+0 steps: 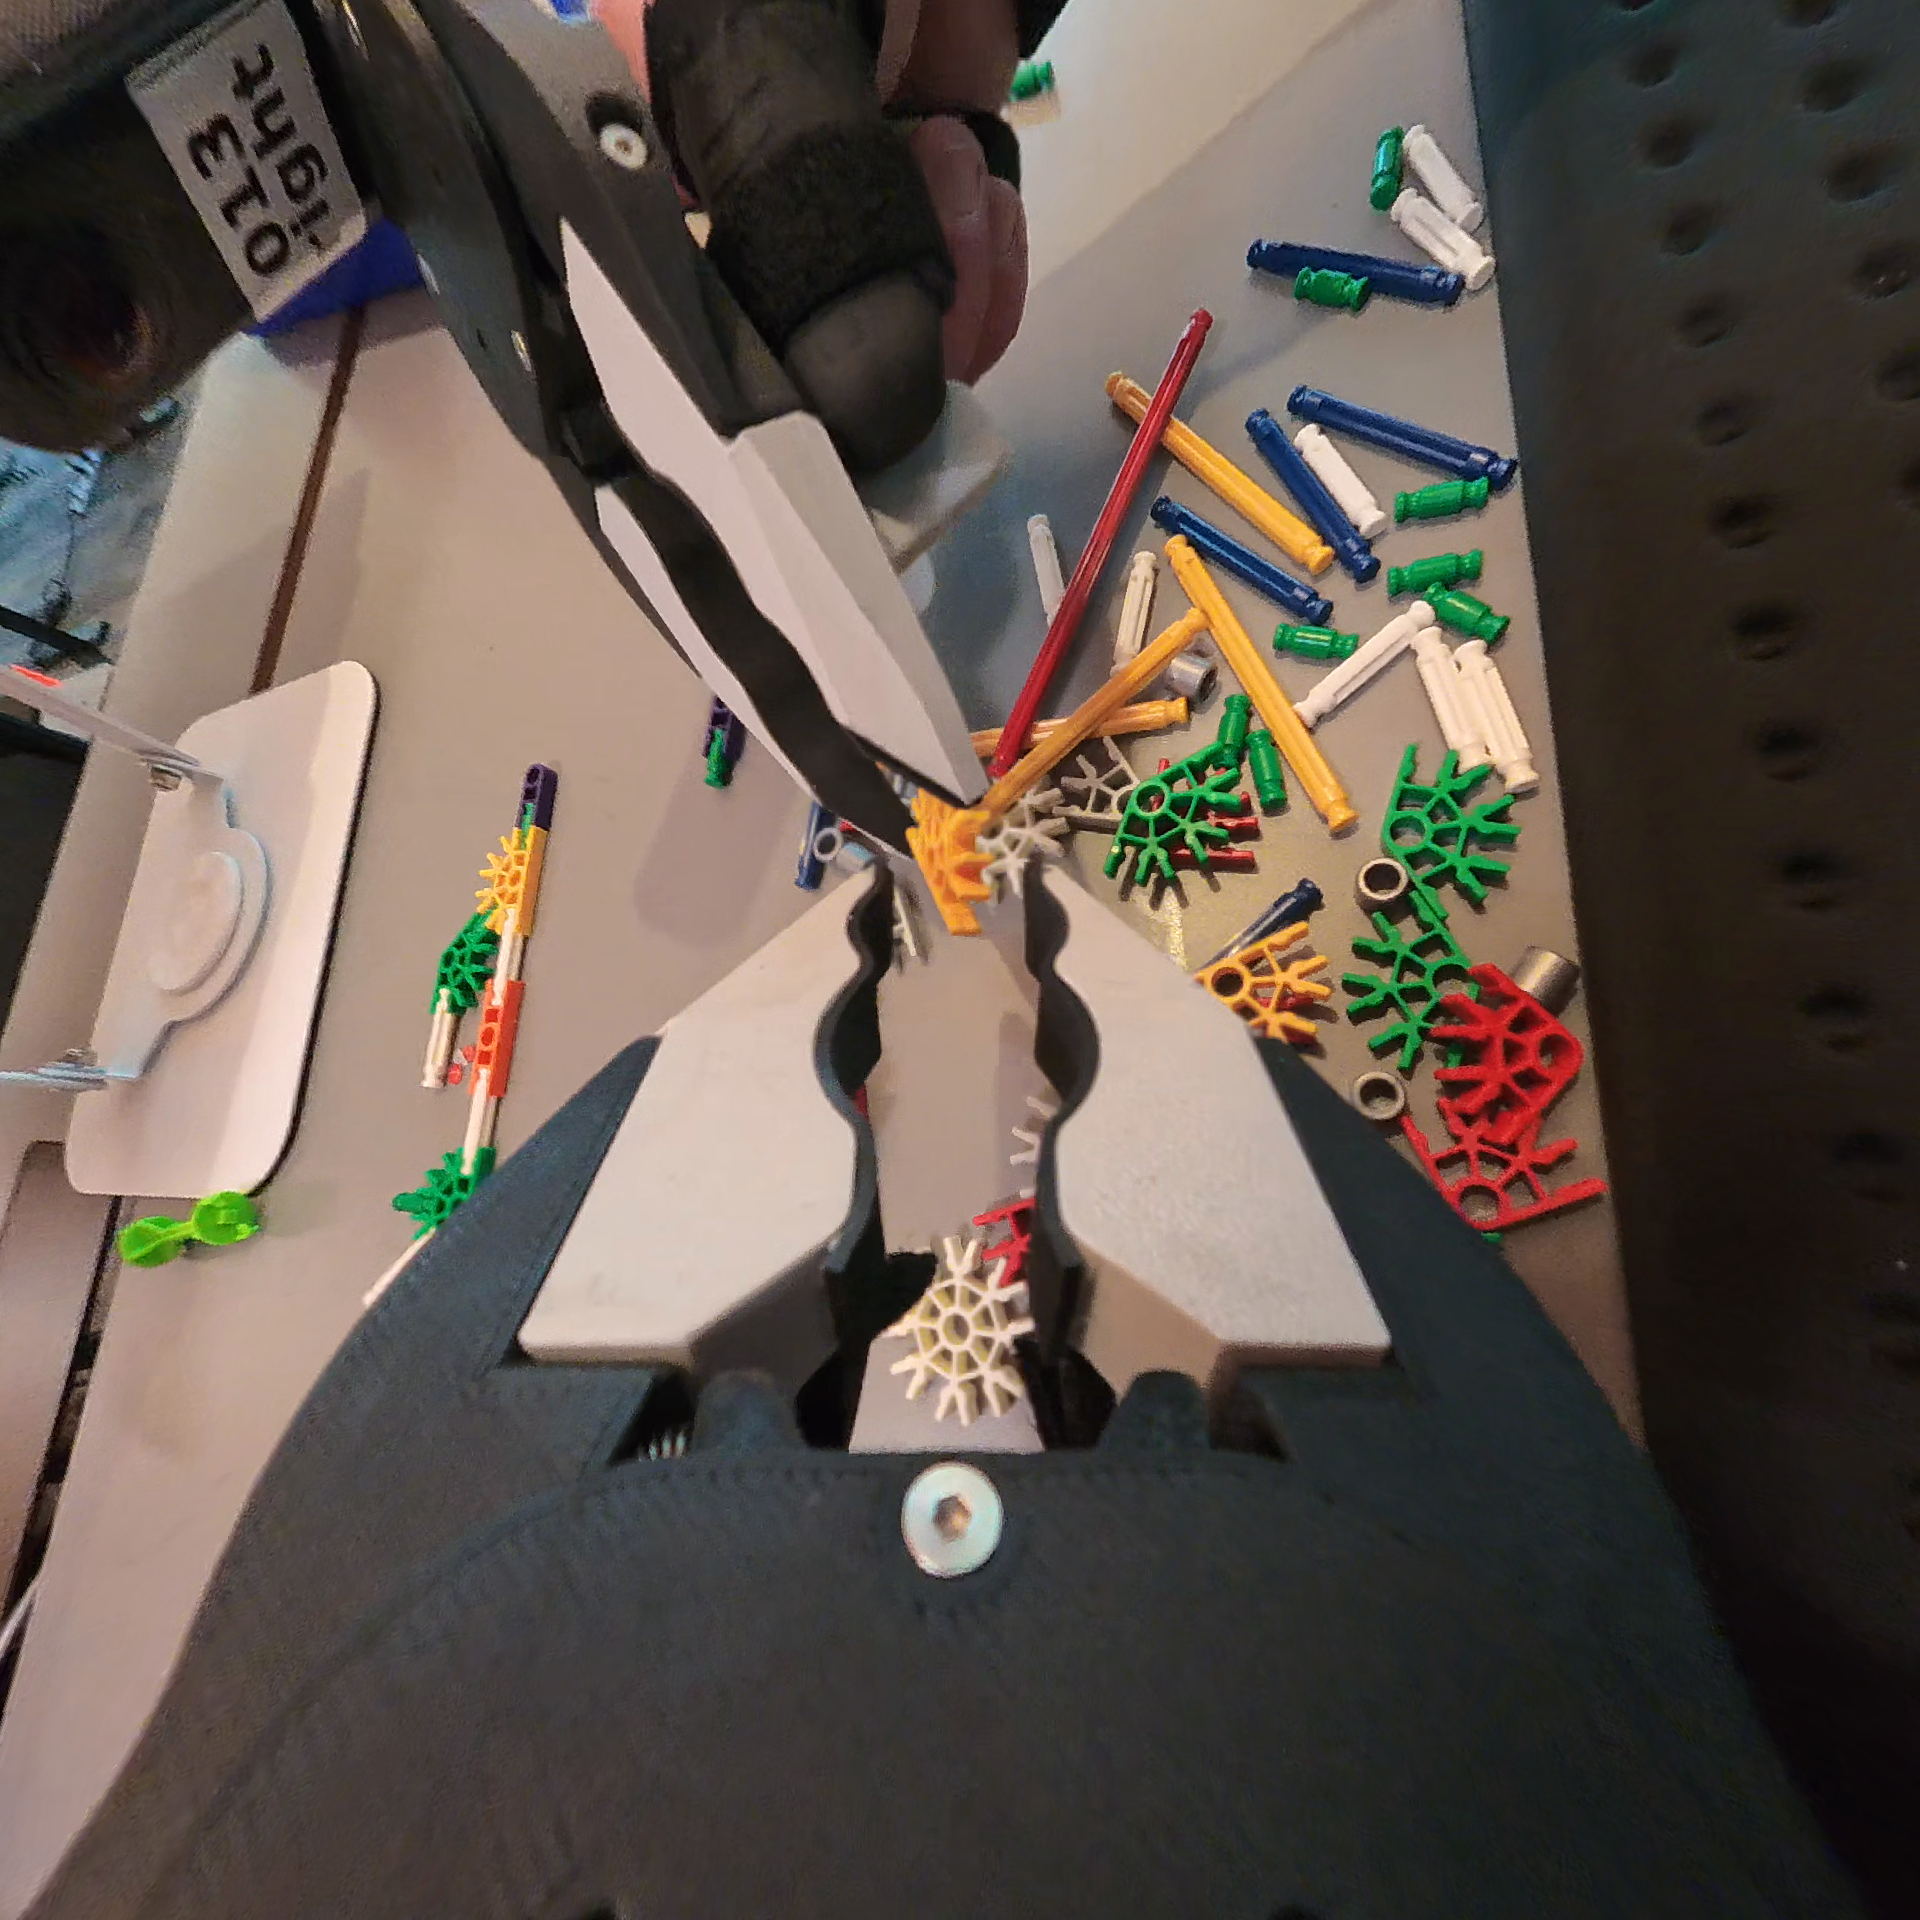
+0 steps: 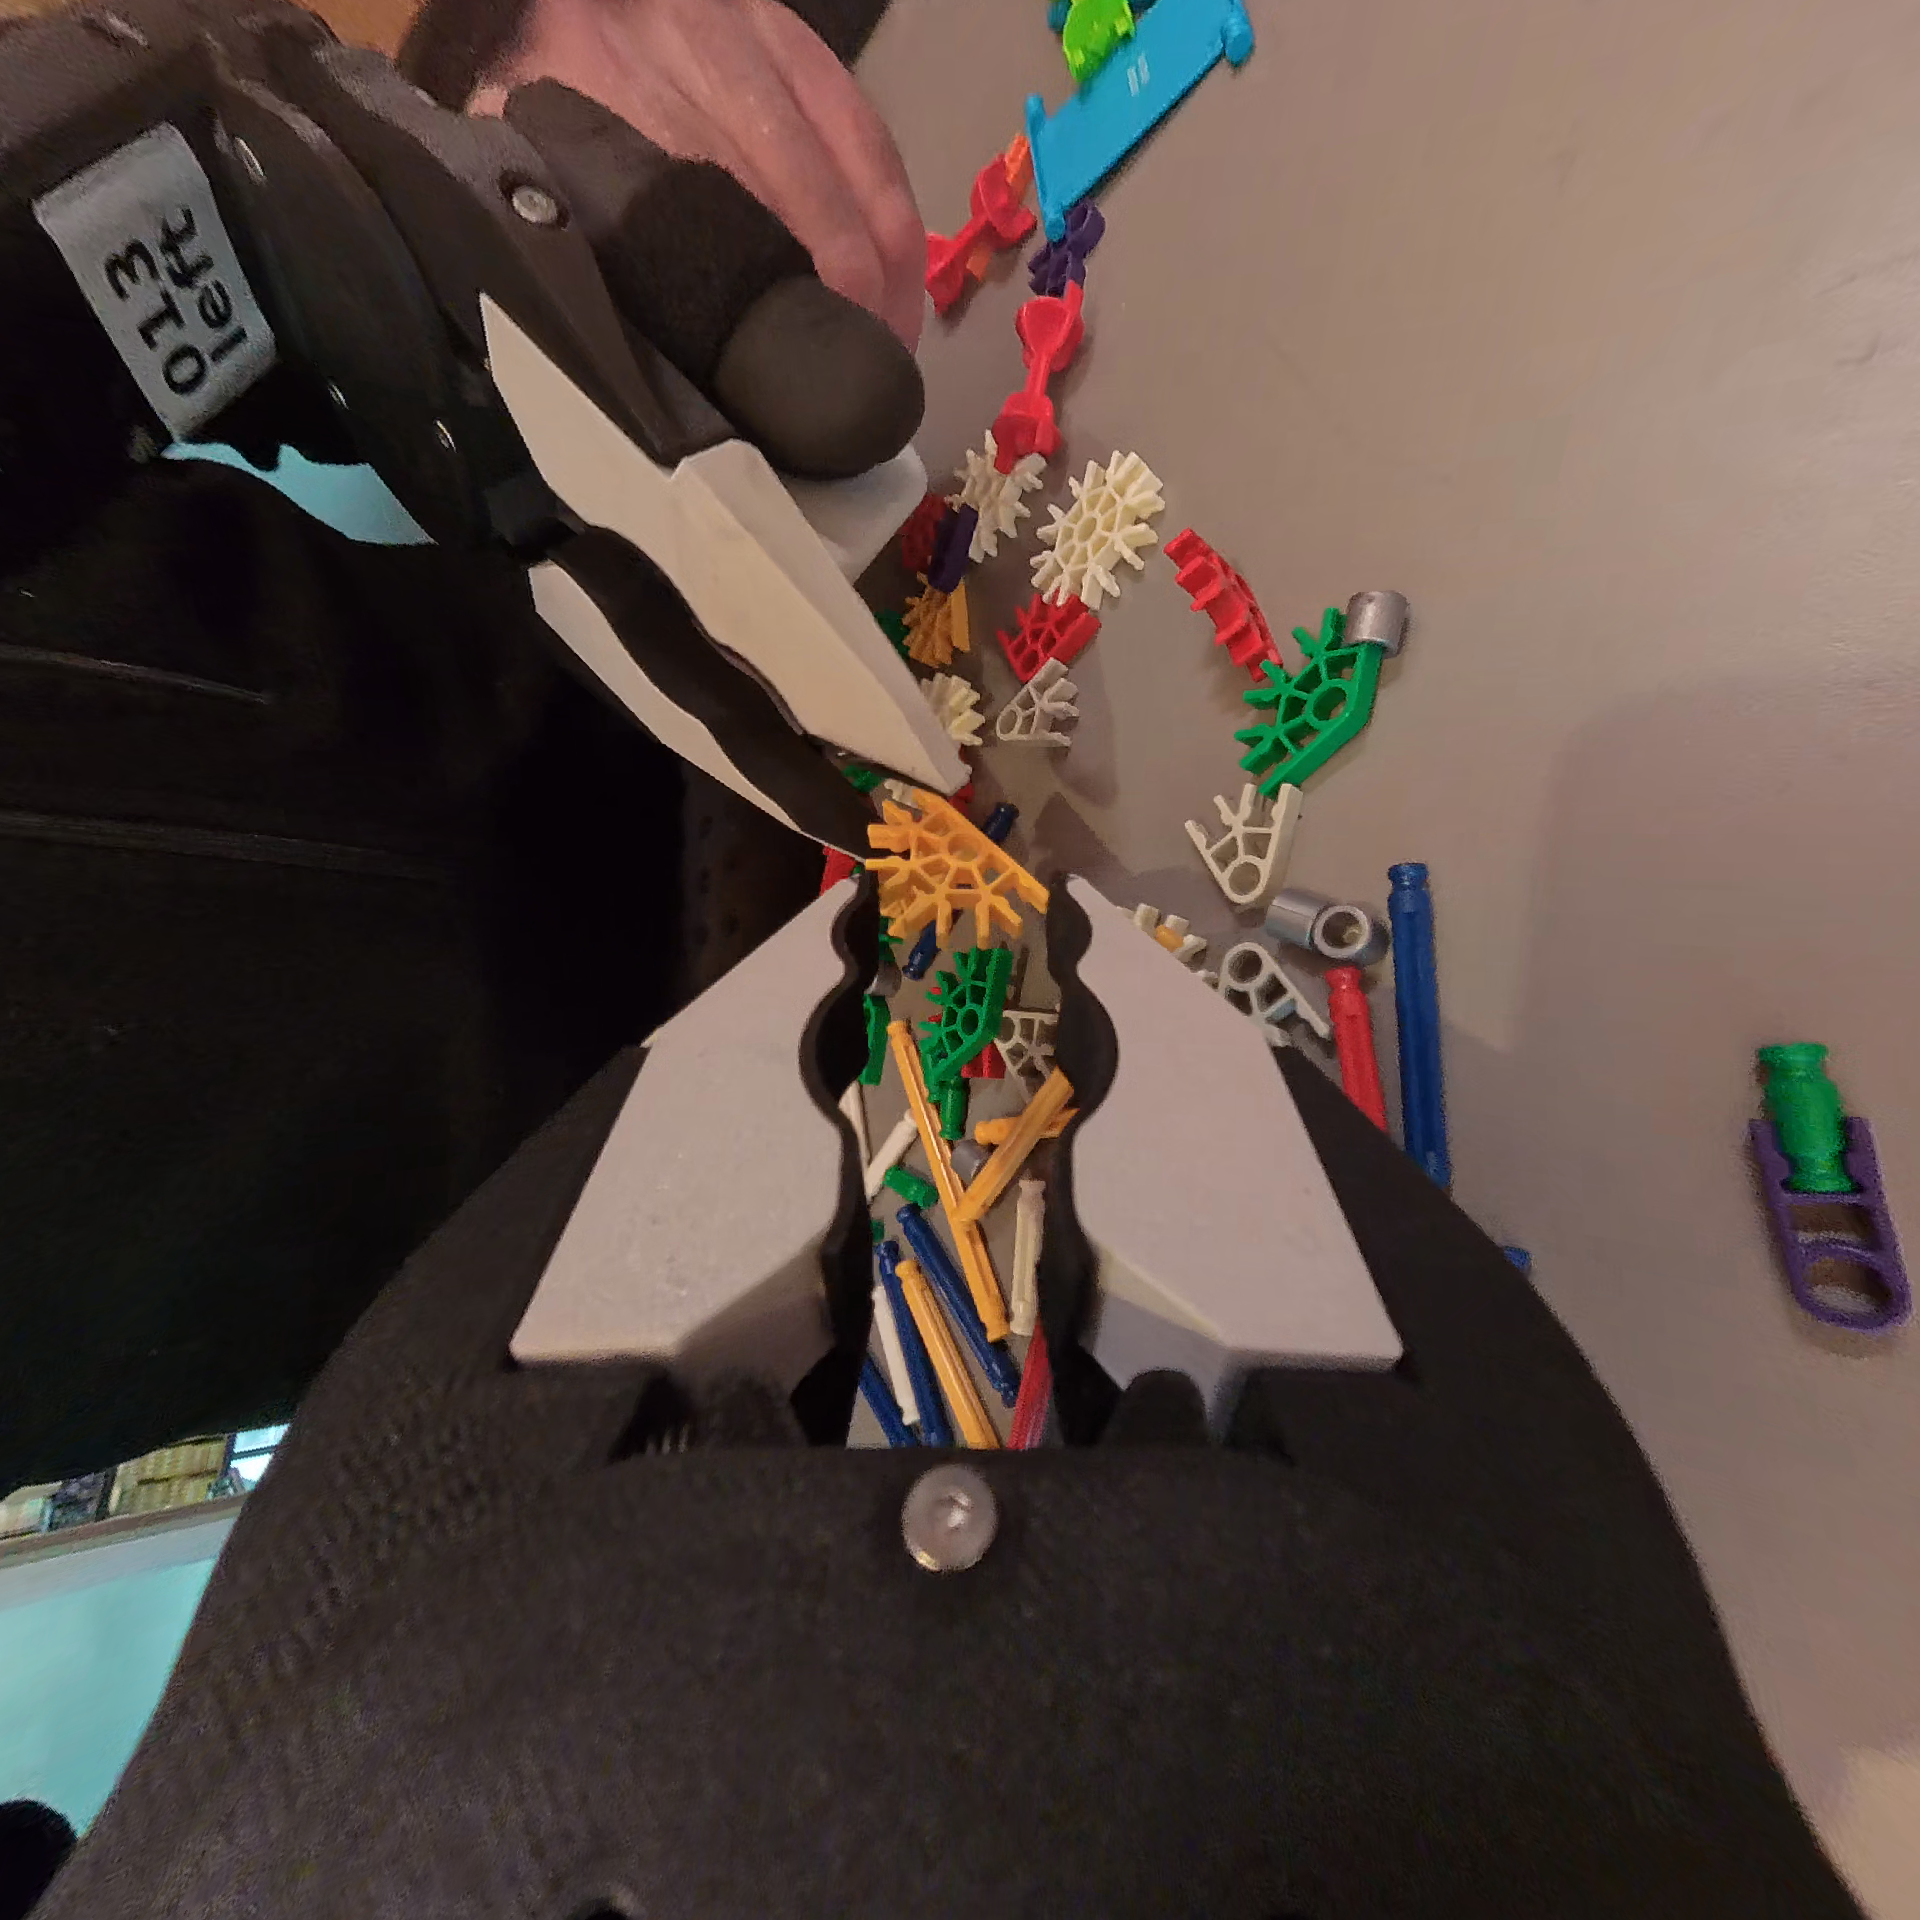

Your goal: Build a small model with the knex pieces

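Observation:
A yellow fan-shaped connector (image 1: 948, 860) hangs above the grey table (image 1: 582, 665), between both grippers. My left gripper (image 1: 961, 883) reaches up from below, and its tips close on the connector's sides. My right gripper (image 1: 935, 816) comes in from the upper left, held by a hand, and pinches the connector's top edge. In the right wrist view the same connector (image 2: 951, 862) sits between my right gripper's (image 2: 956, 894) tips. There the left gripper (image 2: 909, 816) pinches its far edge. A yellow rod (image 1: 1091, 717) runs off from the connector; I cannot tell whether it is plugged in.
Loose rods and connectors litter the table: green connectors (image 1: 1174, 821), red connectors (image 1: 1496, 1049), blue rods (image 1: 1392, 431), a white snowflake (image 1: 961, 1330). A built chain (image 1: 499, 966) and a white plate (image 1: 197, 935) lie left. A dark perforated surface (image 1: 1714, 727) stands right. A cyan panel (image 2: 1132, 94) and a purple piece (image 2: 1829, 1236) lie apart. The grippers are tip to tip, or close to it. Both grippers' tips are roughly 6 cm from the yellow rod (image 1: 1091, 717).

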`<action>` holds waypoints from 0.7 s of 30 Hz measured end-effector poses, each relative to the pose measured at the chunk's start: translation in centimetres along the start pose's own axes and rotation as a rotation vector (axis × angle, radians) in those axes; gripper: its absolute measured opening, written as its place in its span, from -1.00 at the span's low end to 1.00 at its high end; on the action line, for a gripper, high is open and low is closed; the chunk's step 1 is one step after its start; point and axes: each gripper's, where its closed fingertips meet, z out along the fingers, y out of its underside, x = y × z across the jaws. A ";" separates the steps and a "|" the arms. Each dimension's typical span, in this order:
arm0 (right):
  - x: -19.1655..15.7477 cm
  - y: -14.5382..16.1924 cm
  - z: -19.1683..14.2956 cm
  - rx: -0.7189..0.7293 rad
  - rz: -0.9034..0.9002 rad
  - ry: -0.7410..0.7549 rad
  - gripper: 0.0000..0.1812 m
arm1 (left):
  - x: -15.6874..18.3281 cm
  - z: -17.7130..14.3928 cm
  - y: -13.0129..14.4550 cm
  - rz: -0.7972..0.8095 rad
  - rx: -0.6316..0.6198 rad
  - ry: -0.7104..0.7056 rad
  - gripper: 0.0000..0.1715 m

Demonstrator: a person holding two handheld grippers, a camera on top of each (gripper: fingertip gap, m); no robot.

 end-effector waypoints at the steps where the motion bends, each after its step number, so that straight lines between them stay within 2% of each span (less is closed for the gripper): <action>1: -0.1 -0.1 -0.1 0.007 0.007 -0.008 -0.66 | 0.0 0.0 -0.3 0.002 0.007 0.001 -0.75; 3: -0.3 -0.3 -0.2 0.022 0.022 -0.027 -0.66 | -0.1 0.1 -0.4 0.031 -0.006 -0.017 -0.91; 6: -0.5 -0.3 -0.4 0.027 0.040 -0.040 -0.67 | -0.3 0.1 -0.6 0.011 -0.001 -0.025 -0.93; 8: -0.6 -0.7 -0.8 0.061 0.042 -0.041 -0.66 | -0.9 -0.2 -0.8 -0.074 0.025 -0.010 -0.95; 10: -0.8 -1.5 -1.7 0.115 -0.021 0.001 -0.57 | -1.9 -0.5 -1.2 -0.254 0.087 0.034 -0.95; 13: -0.1 -2.3 -3.5 0.158 -0.156 0.184 -0.59 | -4.6 -1.1 -2.0 -0.603 0.216 0.121 -0.96; 15: 1.2 -2.2 -4.9 0.146 -0.231 0.341 -0.61 | -6.1 -0.6 -2.0 -0.800 0.246 0.209 -0.95; 18: 3.9 -1.9 -7.5 0.112 -0.332 0.593 -0.67 | -7.7 1.2 -1.5 -0.941 0.216 0.293 -0.96; 21: 5.8 -0.8 -8.2 0.048 -0.355 0.681 -0.73 | -8.5 3.7 -0.7 -1.010 0.155 0.369 -0.96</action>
